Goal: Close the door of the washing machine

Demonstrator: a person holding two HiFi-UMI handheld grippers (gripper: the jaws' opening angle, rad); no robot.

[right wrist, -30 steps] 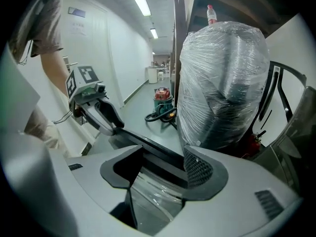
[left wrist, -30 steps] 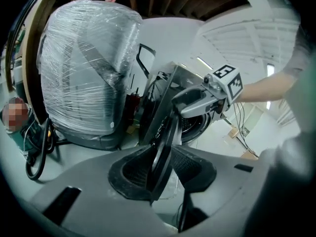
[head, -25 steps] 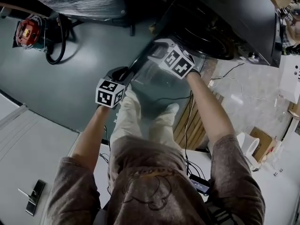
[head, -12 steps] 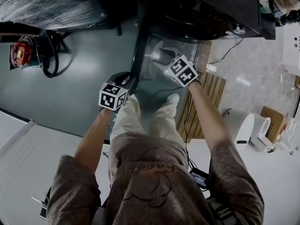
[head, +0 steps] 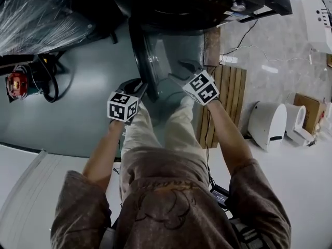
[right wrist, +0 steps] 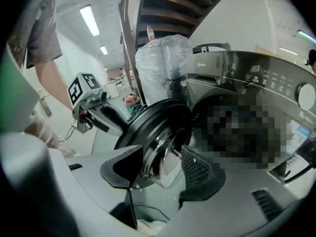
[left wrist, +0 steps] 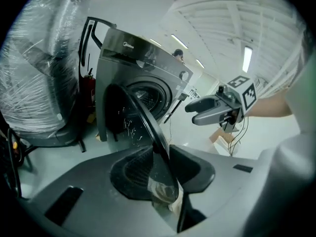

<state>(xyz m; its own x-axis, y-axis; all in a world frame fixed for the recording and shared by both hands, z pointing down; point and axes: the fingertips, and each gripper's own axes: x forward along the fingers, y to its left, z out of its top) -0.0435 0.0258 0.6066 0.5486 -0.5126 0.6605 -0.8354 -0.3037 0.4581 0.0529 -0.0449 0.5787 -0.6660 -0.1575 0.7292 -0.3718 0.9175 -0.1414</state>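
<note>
The dark washing machine [head: 207, 4] stands at the top of the head view with its round door [head: 141, 61] swung partly out, seen edge-on. My left gripper [head: 139, 90] is shut on the door's outer rim; in the left gripper view the rim [left wrist: 143, 117] runs between the two pads of that gripper [left wrist: 160, 157]. My right gripper [head: 181, 69] is on the door's inner side. Its jaws stand wide, with the door's glass bulge [right wrist: 158, 152] between the fingertips of that gripper [right wrist: 160, 164]. The drum opening [left wrist: 148, 95] shows behind the door.
A plastic-wrapped bulky object [head: 36, 19] stands left of the machine, and a red device with a black hose [head: 21, 82] lies on the floor further left. A wooden pallet [head: 223, 87], white containers [head: 270, 123] and a cardboard box [head: 308, 108] are on the right.
The door has swung nearer the machine's front. Both grippers have moved along with it, the left one staying on the rim and the right one on the inner side.
</note>
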